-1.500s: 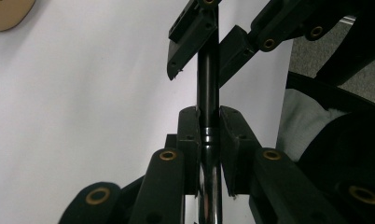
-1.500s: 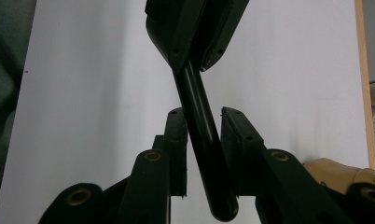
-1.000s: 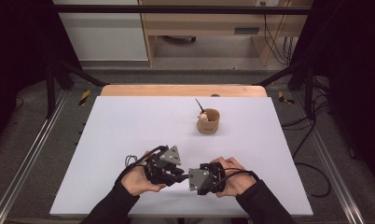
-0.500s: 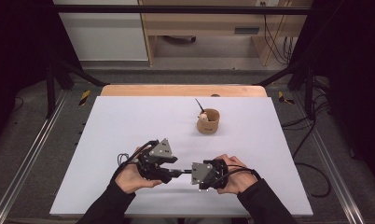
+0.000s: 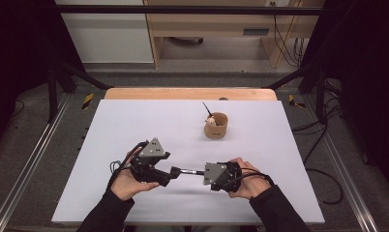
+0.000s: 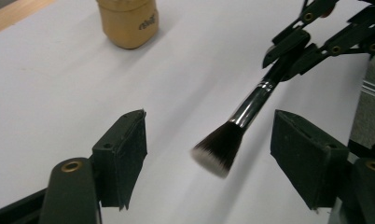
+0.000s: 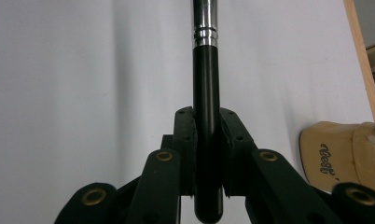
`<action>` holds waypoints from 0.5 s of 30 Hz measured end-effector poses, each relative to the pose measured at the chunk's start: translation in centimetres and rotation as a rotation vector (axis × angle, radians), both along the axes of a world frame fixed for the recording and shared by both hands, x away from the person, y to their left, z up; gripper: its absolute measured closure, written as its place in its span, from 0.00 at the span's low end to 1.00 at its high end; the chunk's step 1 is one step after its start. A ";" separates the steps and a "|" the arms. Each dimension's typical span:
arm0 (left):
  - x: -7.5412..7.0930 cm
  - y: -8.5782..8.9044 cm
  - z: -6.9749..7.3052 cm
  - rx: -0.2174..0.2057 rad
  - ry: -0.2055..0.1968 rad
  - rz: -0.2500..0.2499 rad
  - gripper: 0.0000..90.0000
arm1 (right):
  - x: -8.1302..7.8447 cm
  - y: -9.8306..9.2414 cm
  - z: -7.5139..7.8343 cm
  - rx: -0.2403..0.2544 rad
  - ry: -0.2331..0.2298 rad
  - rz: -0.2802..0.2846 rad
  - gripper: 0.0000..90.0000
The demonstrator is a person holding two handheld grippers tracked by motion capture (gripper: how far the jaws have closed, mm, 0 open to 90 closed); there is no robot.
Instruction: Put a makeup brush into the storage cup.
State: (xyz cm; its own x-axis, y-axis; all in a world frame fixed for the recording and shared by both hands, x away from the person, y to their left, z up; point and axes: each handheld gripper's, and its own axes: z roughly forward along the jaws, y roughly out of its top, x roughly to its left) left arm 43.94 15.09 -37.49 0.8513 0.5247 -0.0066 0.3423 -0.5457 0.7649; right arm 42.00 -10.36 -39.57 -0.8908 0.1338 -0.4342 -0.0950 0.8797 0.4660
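A white counter (image 5: 134, 121) with a wooden strip along its far edge stands in a dark room, with metal rails on the floor at both sides and pale wooden furniture behind it. Near the front edge of the counter, about in the middle, a person holds two black grippers that face each other.

The right gripper (image 7: 207, 140) is closed on the black handle of a makeup brush (image 6: 241, 121) with a shiny silver ferrule and dark bristles with pale tips. In the right gripper view the two pads press the handle from both sides, and the round end of the handle sticks out behind them. In the high view the brush (image 5: 185, 171) lies about level above the counter, and it points from the right gripper (image 5: 205, 172) toward the left gripper (image 5: 169, 173).

The left gripper (image 6: 209, 154) is wide open; its jaws have just been opening. In the left gripper view the bristle head of the brush hangs between the two pads, nearer to the pad at the right side of that view, and touches neither of them.

A small round tan cup (image 5: 216, 125) stands well apart from the grippers, toward the far edge and a little to the right of the middle. Something thin and dark sticks up out of it, too small to tell what it is.
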 end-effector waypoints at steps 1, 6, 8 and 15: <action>0.0 0.2 -0.1 -0.009 -0.005 0.010 0.28 | 0.0 -0.1 0.0 0.006 0.000 -0.008 0.88; -0.2 1.4 -0.6 -0.050 -0.009 0.038 0.25 | 0.1 -0.7 -0.3 0.013 0.002 -0.031 0.88; -0.3 1.8 -0.9 -0.058 -0.015 0.050 0.23 | 0.1 -0.9 -0.5 0.024 0.012 -0.050 0.88; -0.5 2.8 -1.5 -0.103 -0.013 0.099 0.20 | 0.3 -1.8 -0.8 0.046 0.029 -0.075 0.88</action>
State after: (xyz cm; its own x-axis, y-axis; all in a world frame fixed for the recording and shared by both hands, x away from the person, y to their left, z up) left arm 43.43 17.93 -39.04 0.7960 0.6029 -0.0540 0.3800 -0.4283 0.8199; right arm 42.26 -12.16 -40.40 -0.8898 0.2198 -0.3999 -0.0156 0.8612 0.5080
